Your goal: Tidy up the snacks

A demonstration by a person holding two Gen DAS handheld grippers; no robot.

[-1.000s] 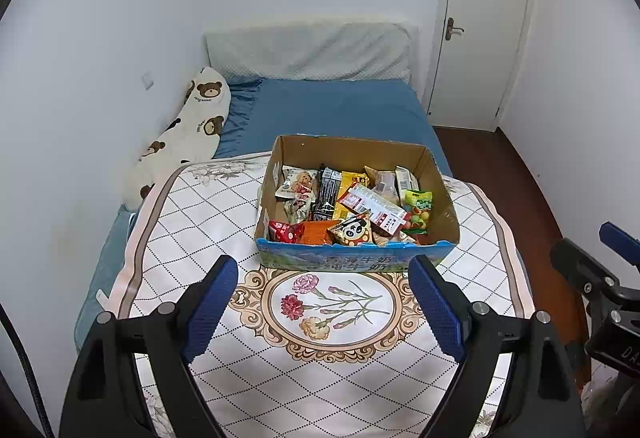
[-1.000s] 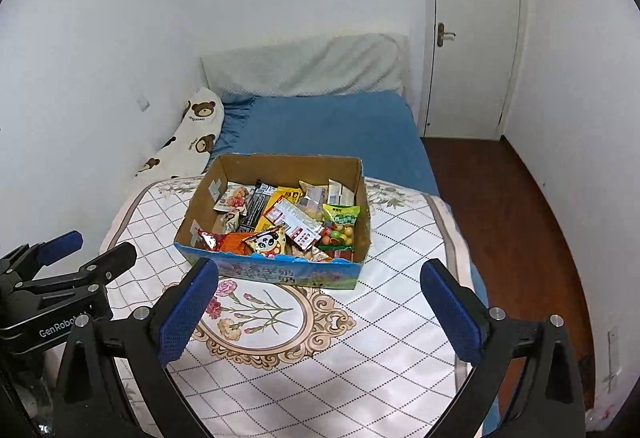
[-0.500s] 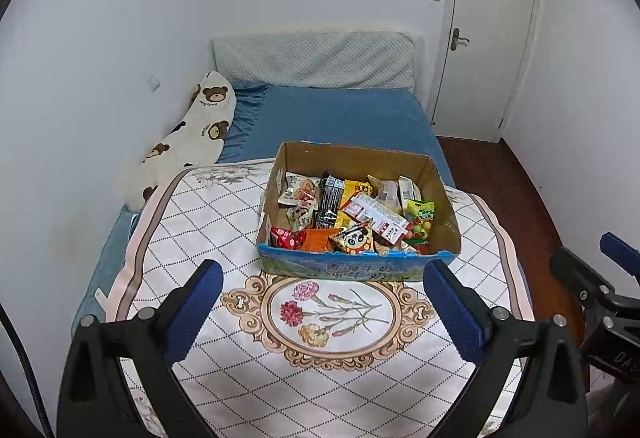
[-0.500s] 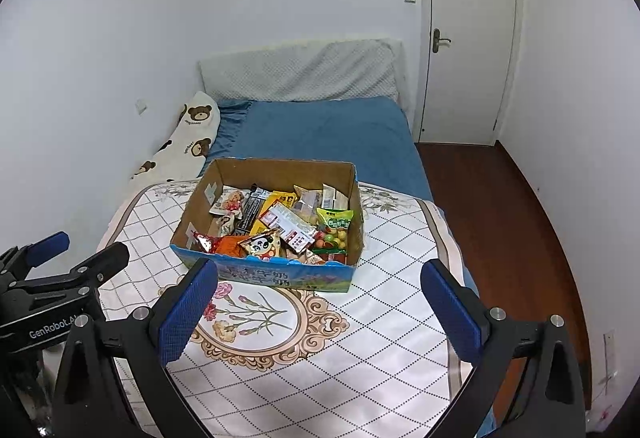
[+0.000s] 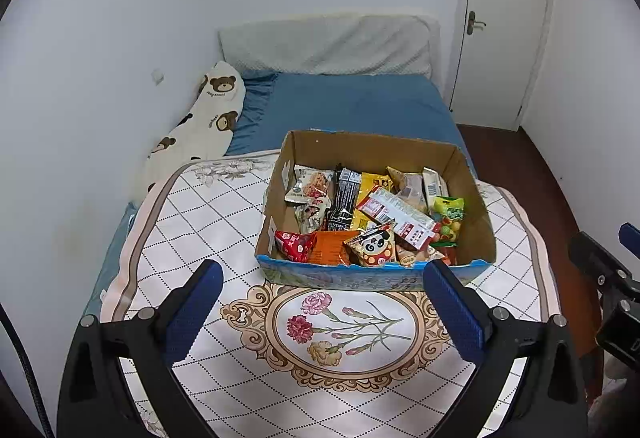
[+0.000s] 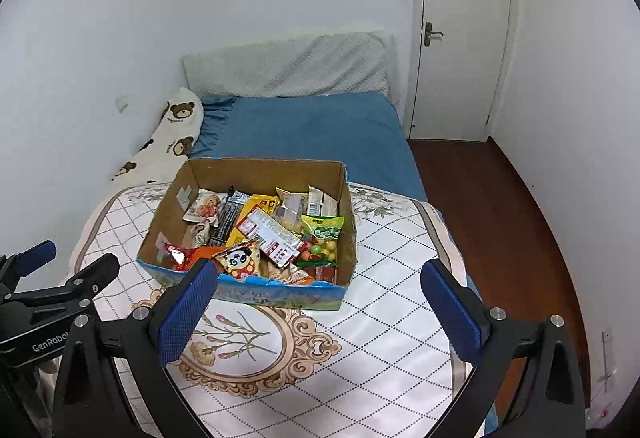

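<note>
Home bedroom, bed (image 5: 352, 105), bear pillow (image 5: 208, 117), door (image 5: 504, 21)

One cardboard box (image 5: 472, 177), one bear-print pillow (image 5: 208, 117), one door (image 5: 504, 21), two tools.

I have my left tool (image 5: 320, 312) spread wide, nothing between its blue pads. My right tool (image 6: 318, 312) also gapes empty. Both tilt downward, side by side.
</note>
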